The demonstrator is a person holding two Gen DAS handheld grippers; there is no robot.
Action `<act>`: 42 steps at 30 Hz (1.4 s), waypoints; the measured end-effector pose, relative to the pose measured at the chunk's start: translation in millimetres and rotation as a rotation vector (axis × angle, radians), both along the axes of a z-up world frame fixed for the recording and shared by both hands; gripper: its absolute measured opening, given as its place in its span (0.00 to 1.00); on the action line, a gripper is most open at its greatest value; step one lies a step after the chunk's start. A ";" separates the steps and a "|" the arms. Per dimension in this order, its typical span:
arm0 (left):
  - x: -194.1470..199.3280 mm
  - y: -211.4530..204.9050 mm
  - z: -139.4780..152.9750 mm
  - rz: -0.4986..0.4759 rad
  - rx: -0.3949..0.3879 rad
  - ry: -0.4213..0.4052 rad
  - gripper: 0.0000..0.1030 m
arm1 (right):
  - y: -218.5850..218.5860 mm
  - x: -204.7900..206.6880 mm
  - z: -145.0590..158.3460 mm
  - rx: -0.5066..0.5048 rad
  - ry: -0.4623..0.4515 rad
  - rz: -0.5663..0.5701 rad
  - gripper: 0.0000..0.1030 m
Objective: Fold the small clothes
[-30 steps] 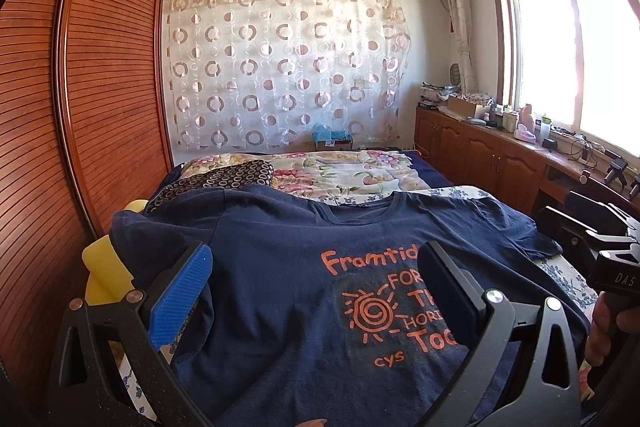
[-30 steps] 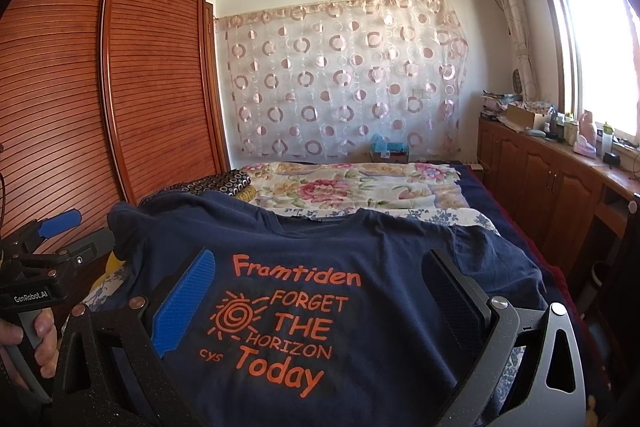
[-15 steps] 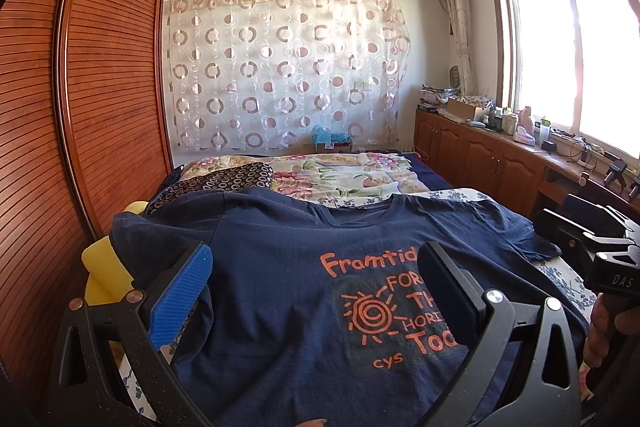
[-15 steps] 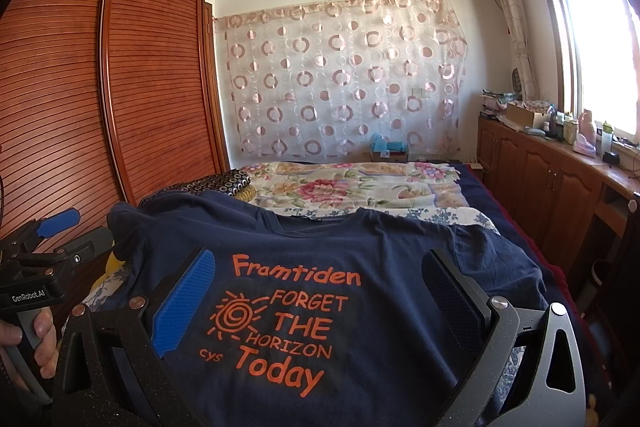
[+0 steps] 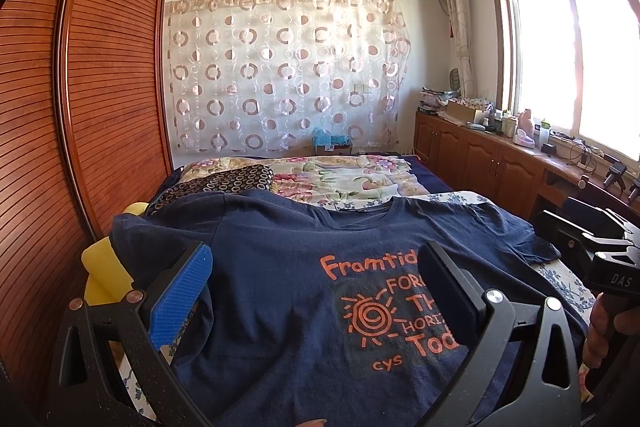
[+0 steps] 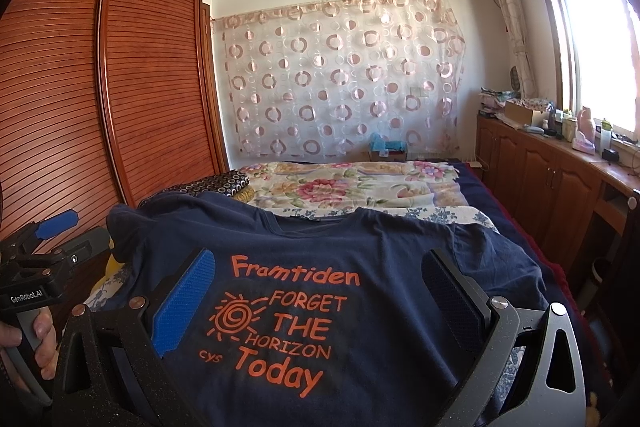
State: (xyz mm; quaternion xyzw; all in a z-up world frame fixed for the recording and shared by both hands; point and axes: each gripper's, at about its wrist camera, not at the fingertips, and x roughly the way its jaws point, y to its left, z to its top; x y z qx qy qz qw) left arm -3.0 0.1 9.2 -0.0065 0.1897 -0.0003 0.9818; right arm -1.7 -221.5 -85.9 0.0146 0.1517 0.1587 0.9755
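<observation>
Garment: navy cotton T-shirt with orange printed lettering [image 6: 304,291], spread flat, print up, on the bed [image 6: 472,215].
Lie: collar toward the floral quilt [image 6: 344,187], hem nearest both tools; long axis runs straight away from them.
Left gripper [image 5: 316,291]: fingers spread wide, holding nothing, over the shirt's left half, nearer the left sleeve.
Right gripper [image 6: 320,295]: equally wide, empty, centred above the print.
Look: cloth mostly smooth, slight rumpling at the sleeves; no fold made yet.
Landmark: yellow cushion [image 5: 104,267] peeks out beside the left sleeve.
</observation>
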 end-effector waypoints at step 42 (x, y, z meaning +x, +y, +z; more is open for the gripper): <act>20.5 63.6 -37.0 0.081 -0.015 0.090 1.00 | 7.7 28.7 -20.9 0.013 0.093 0.093 1.00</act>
